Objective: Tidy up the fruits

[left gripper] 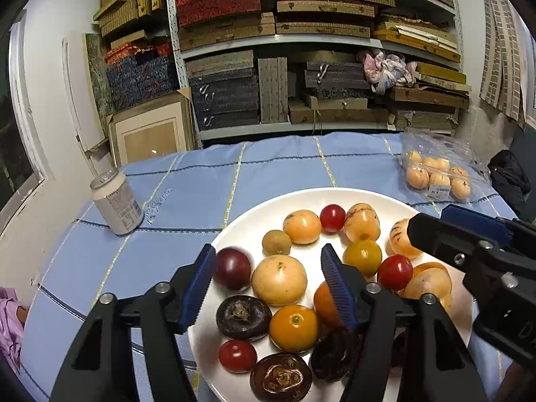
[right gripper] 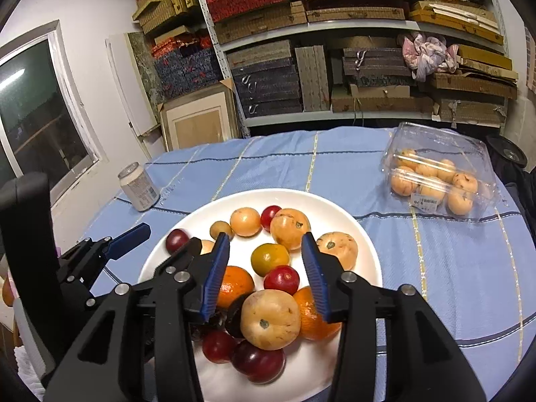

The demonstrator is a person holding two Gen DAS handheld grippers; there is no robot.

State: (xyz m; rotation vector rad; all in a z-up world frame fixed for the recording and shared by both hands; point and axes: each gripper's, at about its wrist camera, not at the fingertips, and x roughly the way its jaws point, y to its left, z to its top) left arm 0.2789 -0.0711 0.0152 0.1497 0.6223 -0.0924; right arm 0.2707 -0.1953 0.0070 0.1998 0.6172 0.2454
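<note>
Fruits of many colours, pale yellow, orange, red and dark purple, lie heaped on a round white plate (left gripper: 254, 221) set on a blue checked tablecloth (left gripper: 201, 181). Left gripper (left gripper: 268, 288) hovers over the plate, its blue-padded jaws apart and clamping nothing, a pale yellow round fruit (left gripper: 279, 279) below the gap. Right gripper (right gripper: 266, 276) likewise stands parted and empty above the heap. Farther off sit a clear plastic box of small orange fruits (right gripper: 435, 174) and a white drink can (left gripper: 117, 201).

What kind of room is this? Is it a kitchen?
Probably not a kitchen: it looks like a storeroom. Metal shelves are packed with flat boxes, and picture frames lean against the wall. The plate of fruit sits on a cloth-covered table.
</note>
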